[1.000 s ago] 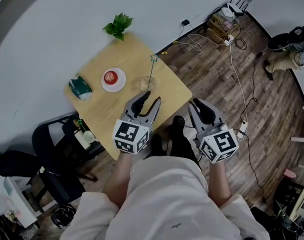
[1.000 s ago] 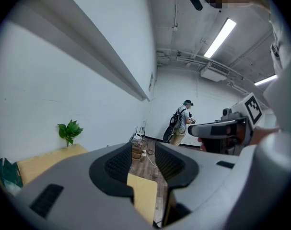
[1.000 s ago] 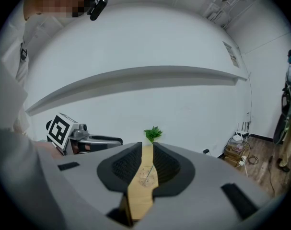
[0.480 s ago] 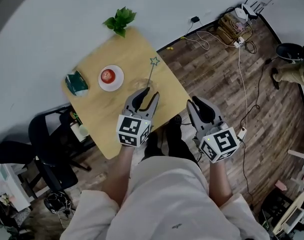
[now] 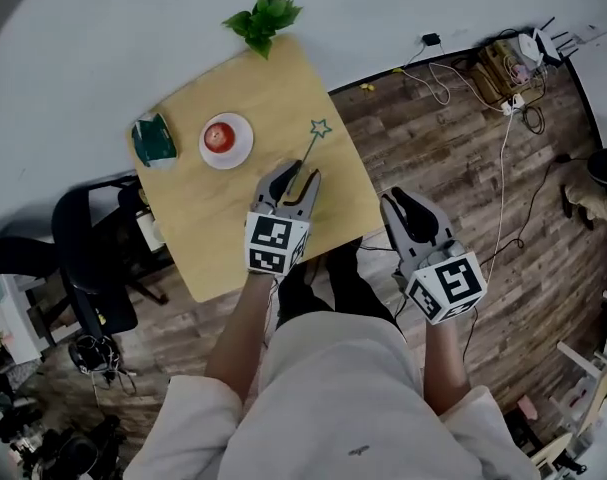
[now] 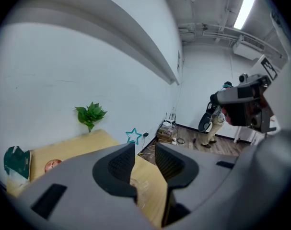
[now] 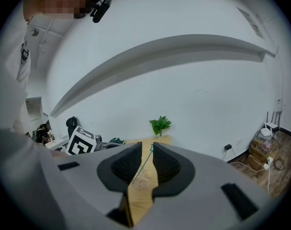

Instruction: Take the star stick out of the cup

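Above a wooden table [image 5: 223, 228], a person's left tool [image 5: 295, 180] hovers at the near edge, jaws apart and gripping nothing, with a clear cup [image 6: 138, 192] showing in the gap between them. The star stick [image 5: 316, 138] stands tilted in that cup, its teal star rising just beyond the tool's tips toward the table's right edge. The right tool [image 5: 408, 213] hangs off the table over the plank floor [image 5: 453, 148], apart from the stick, jaws likewise parted and empty. Farther back sit a plate [image 5: 243, 149] bearing an apple [image 5: 220, 136], a green packet [image 5: 153, 138] and a leafy plant [image 5: 265, 18]
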`<state>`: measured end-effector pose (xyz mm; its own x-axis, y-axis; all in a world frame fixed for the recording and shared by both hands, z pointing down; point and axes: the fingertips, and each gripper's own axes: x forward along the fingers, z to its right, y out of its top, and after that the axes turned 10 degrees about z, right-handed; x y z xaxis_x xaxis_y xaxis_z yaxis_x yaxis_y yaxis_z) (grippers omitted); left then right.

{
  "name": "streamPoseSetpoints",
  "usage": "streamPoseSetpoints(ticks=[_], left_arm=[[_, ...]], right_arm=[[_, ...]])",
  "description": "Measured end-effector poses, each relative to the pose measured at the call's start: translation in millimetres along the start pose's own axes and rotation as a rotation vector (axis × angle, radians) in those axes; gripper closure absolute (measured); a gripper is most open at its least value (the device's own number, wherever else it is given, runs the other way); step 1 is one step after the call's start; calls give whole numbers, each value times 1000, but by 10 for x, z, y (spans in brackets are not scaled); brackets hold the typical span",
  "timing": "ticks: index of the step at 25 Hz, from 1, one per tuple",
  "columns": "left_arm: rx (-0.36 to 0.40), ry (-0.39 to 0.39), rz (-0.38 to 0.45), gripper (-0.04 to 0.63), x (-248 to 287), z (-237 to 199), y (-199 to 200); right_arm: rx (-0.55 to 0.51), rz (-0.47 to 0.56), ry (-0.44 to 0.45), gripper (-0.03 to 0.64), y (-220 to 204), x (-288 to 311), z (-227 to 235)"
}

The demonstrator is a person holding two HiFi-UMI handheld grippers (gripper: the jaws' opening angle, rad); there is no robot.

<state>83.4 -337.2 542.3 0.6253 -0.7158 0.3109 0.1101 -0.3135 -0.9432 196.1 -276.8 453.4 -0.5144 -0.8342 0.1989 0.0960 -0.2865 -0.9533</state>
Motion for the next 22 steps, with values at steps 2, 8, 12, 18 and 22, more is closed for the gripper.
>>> streamPoseSetpoints(ticks=[2,8,12,18,22], left_arm=[[8,22,-19,466,92,-44,-65],[27,88,-67,466,278,-180,-237],[36,121,-114,468,376,-250,-381],[50,143,-166,484,493,-296,-549],[75,161,-198,501,542,-337,-640]], right_arm=[[3,-12,24,560,-28,67,75],[13,-54,80,560,-134,202,226],[21,-68,105,560,-191,230,301],[26,-78,124,560,-212,262,390],[30,-84,122,560,-230,252,452]])
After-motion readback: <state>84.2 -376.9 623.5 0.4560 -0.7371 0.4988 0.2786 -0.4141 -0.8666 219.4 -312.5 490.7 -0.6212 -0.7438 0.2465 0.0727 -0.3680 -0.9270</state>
